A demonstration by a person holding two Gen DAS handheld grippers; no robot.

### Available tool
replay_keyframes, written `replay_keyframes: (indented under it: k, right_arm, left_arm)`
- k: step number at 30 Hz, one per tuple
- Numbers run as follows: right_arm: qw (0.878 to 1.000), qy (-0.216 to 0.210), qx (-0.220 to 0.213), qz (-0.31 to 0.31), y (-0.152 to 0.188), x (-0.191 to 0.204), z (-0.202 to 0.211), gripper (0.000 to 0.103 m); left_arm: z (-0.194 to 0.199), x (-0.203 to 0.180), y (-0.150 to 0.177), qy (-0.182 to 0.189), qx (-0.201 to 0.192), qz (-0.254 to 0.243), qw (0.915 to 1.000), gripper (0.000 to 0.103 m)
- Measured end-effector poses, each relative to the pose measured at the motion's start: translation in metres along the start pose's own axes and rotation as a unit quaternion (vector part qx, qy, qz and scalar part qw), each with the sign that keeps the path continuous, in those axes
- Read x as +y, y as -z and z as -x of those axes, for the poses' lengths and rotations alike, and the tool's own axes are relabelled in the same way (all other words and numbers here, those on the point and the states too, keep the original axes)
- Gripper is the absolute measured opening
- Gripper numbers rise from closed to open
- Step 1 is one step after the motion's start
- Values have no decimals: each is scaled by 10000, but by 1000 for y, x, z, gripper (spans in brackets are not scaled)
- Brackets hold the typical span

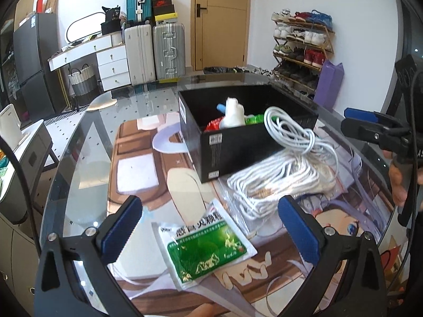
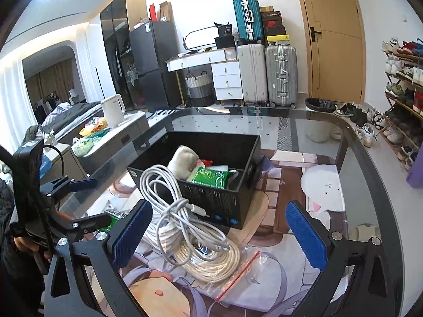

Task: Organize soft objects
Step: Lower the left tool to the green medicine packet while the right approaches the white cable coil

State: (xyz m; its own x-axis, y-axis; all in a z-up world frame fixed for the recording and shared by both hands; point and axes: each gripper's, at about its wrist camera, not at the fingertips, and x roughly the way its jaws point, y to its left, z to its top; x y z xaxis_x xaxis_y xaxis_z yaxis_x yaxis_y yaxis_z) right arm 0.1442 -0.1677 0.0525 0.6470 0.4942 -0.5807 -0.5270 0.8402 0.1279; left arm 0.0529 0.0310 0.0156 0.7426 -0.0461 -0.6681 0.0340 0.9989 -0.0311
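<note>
Lived-in home — stacked suitcases [image 2: 267, 74], shoe rack [image 1: 301, 50], bed [image 2: 71, 116], glass table [image 2: 304, 121]

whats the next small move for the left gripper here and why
Probably lower the left gripper onto the green sachet and close. Its jaws are open, empty and straddle the sachet, which lies loose on the table outside the black box that already holds similar packets.

Cable coil [image 1: 288, 142] leans against box [image 1: 238, 145], sachet [image 1: 208, 248] before it.

Glass table [image 1: 79, 158] glossy; box [image 1: 238, 148] matt cardboard; sachet [image 1: 206, 251] shiny plastic.
</note>
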Motion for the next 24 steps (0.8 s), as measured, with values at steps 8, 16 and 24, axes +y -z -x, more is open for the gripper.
replay_keyframes:
  k: [8,16,24]
  right_arm:
    - [9999,-71,132,56,4,4,-8,102]
    - [9994,-89,257,218,10,15,-17,102]
    - [9991,-101,341,234,13,17,-21,102]
  left_arm:
    - [-6,2,9,3,270,-36,9996,103]
    - [-11,5,13,18,457,-112,9989,103]
    - [-19,8,16,51,716,-23,9974,103]
